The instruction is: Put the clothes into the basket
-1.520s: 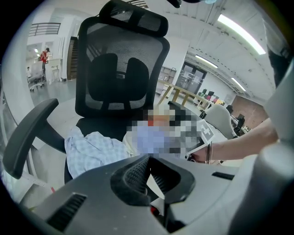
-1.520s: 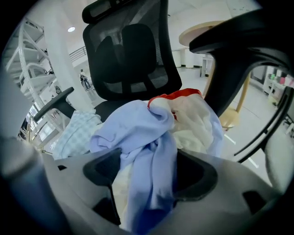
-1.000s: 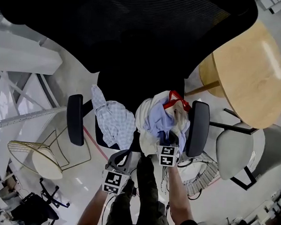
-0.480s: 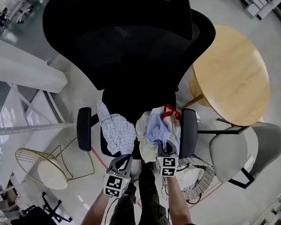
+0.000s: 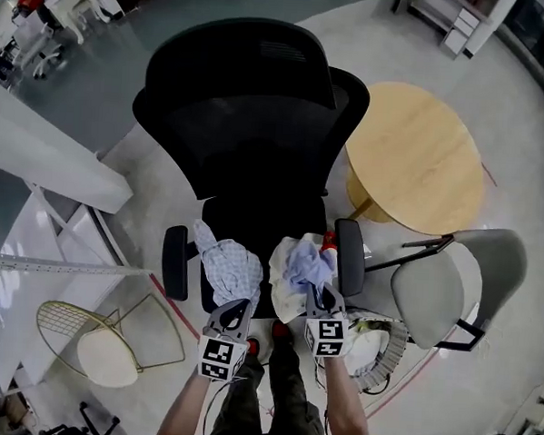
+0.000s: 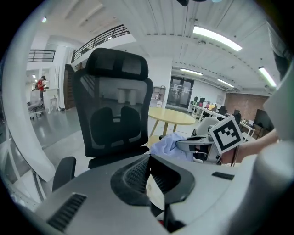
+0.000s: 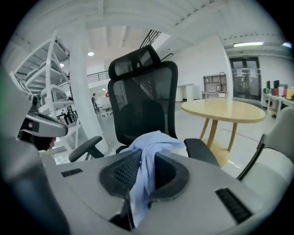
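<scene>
1. The right hand-held gripper (image 7: 142, 156) is pinched on a light-blue shirt (image 7: 148, 140), which drapes over its jaws and hangs between them.
2. The left hand-held gripper (image 6: 149, 160) has its jaws pressed together on a thin pale edge of cloth. In the head view the checked garment (image 5: 233, 266) reaches its tips.
3. Both garments trail onto the seat of a black office chair (image 5: 249, 138), with a cream garment (image 5: 282, 290) between them.
4. A white basket (image 5: 385, 353) stands on the floor just right of the office chair, beside a grey chair (image 5: 441, 294). A round wooden table (image 5: 419, 156) stands beyond.
</scene>
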